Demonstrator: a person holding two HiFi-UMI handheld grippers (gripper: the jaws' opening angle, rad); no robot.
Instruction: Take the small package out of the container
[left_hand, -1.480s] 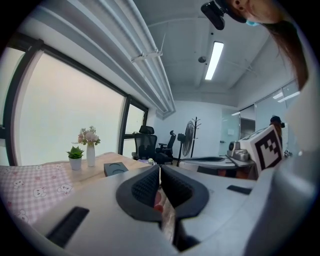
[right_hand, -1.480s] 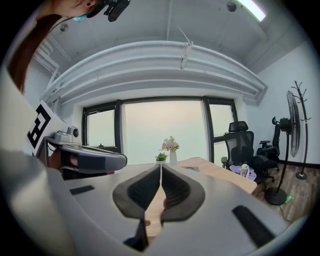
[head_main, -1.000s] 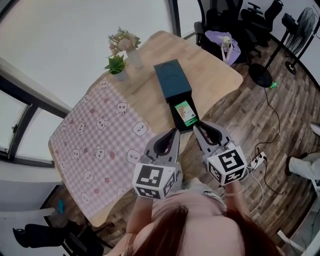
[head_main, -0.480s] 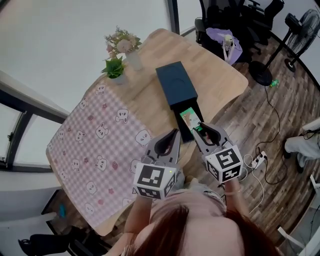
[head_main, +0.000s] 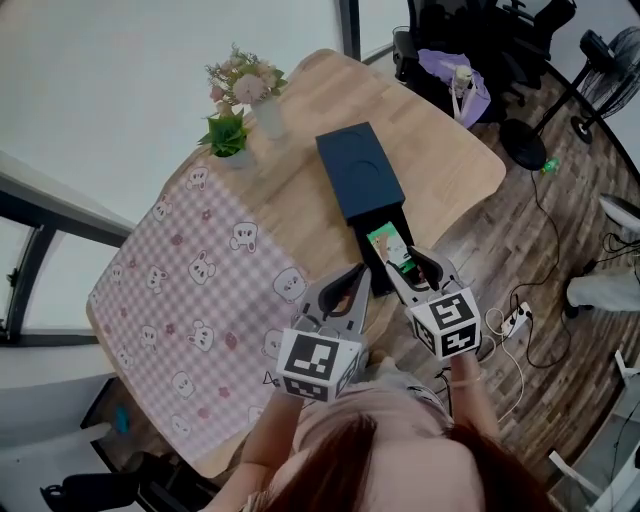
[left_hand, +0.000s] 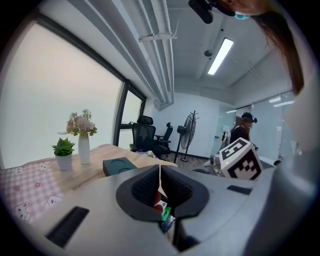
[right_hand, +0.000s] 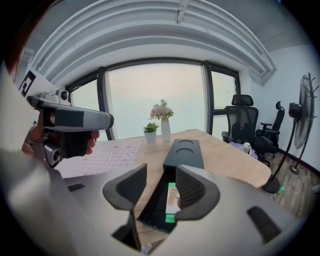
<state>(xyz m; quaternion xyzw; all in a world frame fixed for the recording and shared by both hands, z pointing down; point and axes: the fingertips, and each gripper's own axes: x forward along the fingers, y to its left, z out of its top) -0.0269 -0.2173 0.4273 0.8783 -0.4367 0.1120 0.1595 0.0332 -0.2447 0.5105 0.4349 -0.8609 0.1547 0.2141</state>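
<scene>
Ahead of the right gripper (right_hand: 161, 172), whose parted jaws have just been opening wider and touch nothing: small package (right_hand: 172, 200), green-edged, flat in the open end of the black container (right_hand: 184, 152), exposed for a straight reach. Left gripper (left_hand: 159, 176): jaws closed, empty, apparently spare. Container rests on wooden table (head_main: 440, 150), near its edge.

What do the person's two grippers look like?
Both the left gripper and right gripper are grey, with two curved jaws, dark ribbed pads, and a white cube bearing black square markers. The right's jaws have just been opening, nothing gripped between them.
</scene>
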